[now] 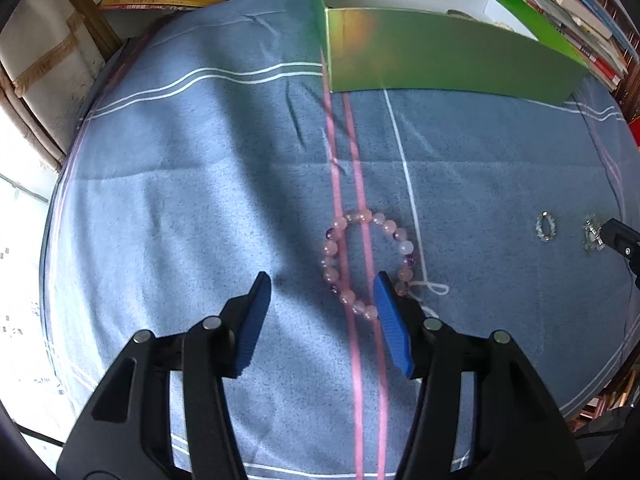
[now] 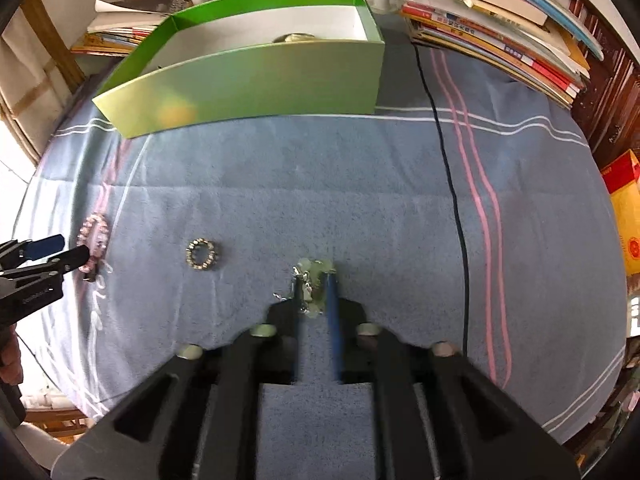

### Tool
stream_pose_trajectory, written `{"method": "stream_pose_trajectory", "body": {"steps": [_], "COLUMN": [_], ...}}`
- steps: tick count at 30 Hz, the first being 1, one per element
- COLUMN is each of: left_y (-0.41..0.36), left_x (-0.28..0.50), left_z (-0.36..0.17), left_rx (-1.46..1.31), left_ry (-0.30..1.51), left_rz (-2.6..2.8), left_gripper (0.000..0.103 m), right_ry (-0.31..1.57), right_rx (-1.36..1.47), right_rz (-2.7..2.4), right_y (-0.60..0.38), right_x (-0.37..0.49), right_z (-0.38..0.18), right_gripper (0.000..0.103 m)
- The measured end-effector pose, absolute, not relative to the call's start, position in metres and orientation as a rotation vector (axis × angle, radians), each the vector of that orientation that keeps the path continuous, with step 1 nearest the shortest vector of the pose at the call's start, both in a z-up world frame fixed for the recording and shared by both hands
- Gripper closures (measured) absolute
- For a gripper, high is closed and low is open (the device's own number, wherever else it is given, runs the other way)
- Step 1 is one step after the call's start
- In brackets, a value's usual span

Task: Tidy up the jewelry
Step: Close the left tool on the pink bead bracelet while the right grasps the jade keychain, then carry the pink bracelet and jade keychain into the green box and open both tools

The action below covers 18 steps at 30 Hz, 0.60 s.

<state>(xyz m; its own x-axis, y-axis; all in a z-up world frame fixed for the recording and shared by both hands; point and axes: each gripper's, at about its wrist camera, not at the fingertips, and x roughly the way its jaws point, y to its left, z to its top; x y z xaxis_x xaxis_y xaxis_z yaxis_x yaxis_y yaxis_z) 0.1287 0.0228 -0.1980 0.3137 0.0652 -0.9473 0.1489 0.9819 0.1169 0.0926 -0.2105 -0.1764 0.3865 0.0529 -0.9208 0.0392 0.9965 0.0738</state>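
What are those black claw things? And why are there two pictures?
A person holds black tongs in each hand, and each has a camera looking along its fingers. One picture comes from the left tongs, the other from the right tongs. On the blue cloth lie a pink bead bracelet, a sparkly ring and a pale green piece. A green box and books are behind. The left tongs are open at the bracelet's edge. The right tongs stand close around the pale green piece; I cannot tell whether they pinch it.
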Motion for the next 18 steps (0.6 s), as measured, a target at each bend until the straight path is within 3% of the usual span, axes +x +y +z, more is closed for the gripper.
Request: {"method": "stream_pose_trajectory", "body": {"steps": [1,2,7,9,11,12,14,18], "left_y": [0.022,0.022,0.023,0.024,0.024,0.025,0.023,0.024], "left_x": [0.129,0.128,0.128,0.13,0.131,0.133,0.134,0.136], "left_z": [-0.199,-0.2,-0.2,-0.2,-0.2,-0.2,-0.199,-0.197], "left_rx": [0.202,0.202,0.17,0.151,0.138,0.138,0.142,0.119], "left_ry": [1.255,1.254,1.251,1.247,1.243,1.241,1.237,1.247], "left_rz": [-0.049,-0.046,-0.033,-0.036,-0.052,-0.059,-0.071,-0.069], "left_gripper": [0.049,0.049,0.048,0.052,0.066,0.071,0.089,0.095], "right_ry": [1.172,1.169,1.196,1.203,1.212,1.215,1.198,1.181], "right_rx": [0.089,0.091,0.073,0.07,0.07,0.066,0.049,0.054], "right_rz": [0.008,0.01,-0.005,-0.008,-0.004,-0.003,-0.002,0.019], "right_y": [-0.21,-0.211,-0.21,-0.208,-0.206,-0.205,-0.202,-0.2], "right_x": [0.092,0.091,0.093,0.094,0.094,0.094,0.094,0.095], "right_z": [-0.177,-0.177,-0.186,-0.19,-0.193,-0.194,-0.194,-0.19], "right_gripper": [0.064,0.06,0.06,0.06,0.061,0.066,0.081,0.102]}}
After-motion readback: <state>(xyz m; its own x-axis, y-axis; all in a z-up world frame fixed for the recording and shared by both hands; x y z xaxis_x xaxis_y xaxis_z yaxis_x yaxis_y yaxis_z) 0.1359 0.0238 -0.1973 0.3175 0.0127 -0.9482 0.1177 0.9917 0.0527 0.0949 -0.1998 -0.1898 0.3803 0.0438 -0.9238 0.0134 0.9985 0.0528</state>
